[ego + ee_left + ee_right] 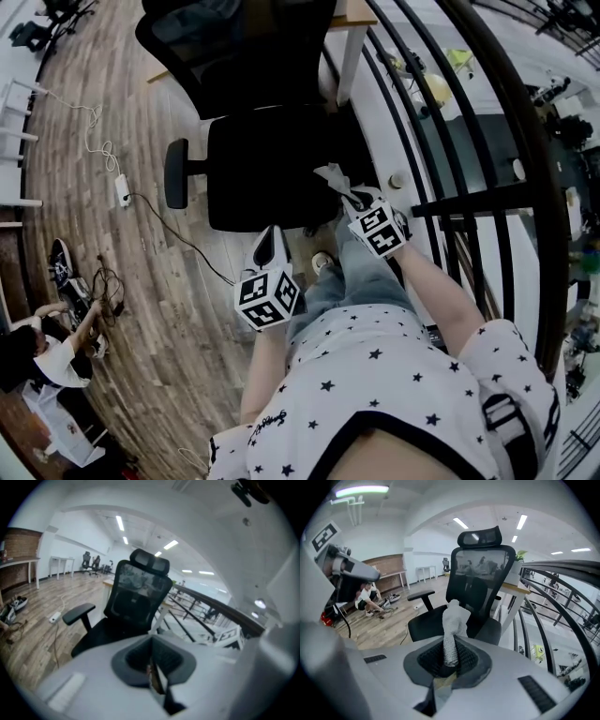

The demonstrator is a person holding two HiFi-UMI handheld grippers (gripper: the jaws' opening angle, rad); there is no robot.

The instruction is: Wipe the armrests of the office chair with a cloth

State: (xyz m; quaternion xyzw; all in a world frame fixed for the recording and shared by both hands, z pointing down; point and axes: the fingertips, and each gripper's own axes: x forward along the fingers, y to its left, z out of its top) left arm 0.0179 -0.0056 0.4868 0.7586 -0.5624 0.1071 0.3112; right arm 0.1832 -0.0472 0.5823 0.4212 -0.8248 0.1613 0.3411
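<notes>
A black office chair (267,164) stands in front of me, its left armrest (176,173) sticking out at the side. My right gripper (352,199) hovers over the seat's right front corner, shut on a pale grey cloth (331,176). In the right gripper view the cloth (452,627) rises from the shut gripper (450,657) in front of the chair (480,590) and its armrest (421,594). My left gripper (272,242) hangs near the seat's front edge. The left gripper (152,670) is shut and holds nothing, with the chair (136,597) and armrest (78,612) beyond. I cannot make out the right armrest.
A black railing (469,202) runs along the right, close to the chair. A white desk leg (349,56) stands behind the backrest. A power strip with its cable (122,190) lies on the wooden floor at left. A person (42,352) crouches at far left near shoes (61,262).
</notes>
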